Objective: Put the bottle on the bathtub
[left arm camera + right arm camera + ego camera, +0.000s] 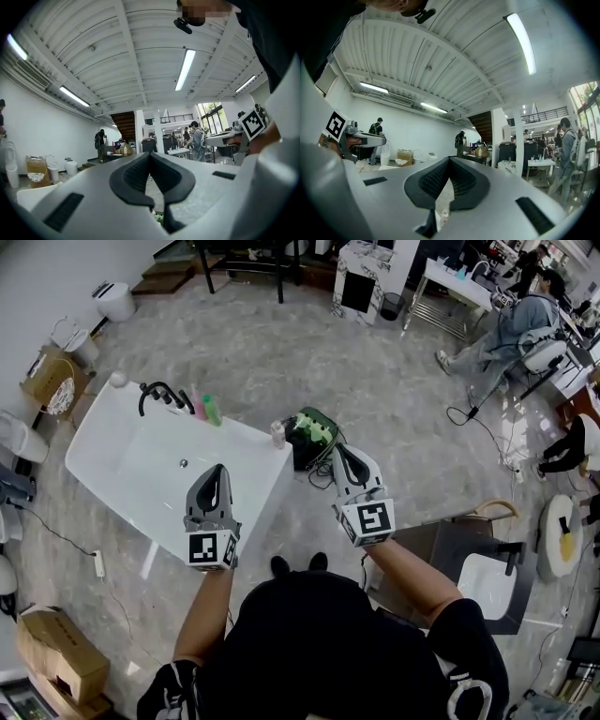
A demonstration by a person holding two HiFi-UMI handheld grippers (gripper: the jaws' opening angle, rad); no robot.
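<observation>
A white bathtub stands to my left in the head view. A small clear bottle stands upright on the tub's right corner rim; it also shows low between the right jaws. A green bottle and a pink one stand on the far rim by the black faucet. My left gripper hovers over the tub's near edge, shut and empty; in its own view the left gripper has its tips together. My right gripper, also shut and empty, is just right of a dark basket holding green bottles; the right gripper shows its tips touching.
Cardboard boxes lie at the lower left. A white basin on a dark stand is at my right. White bins sit far left, and seated people are at the top right. A cable runs across the floor.
</observation>
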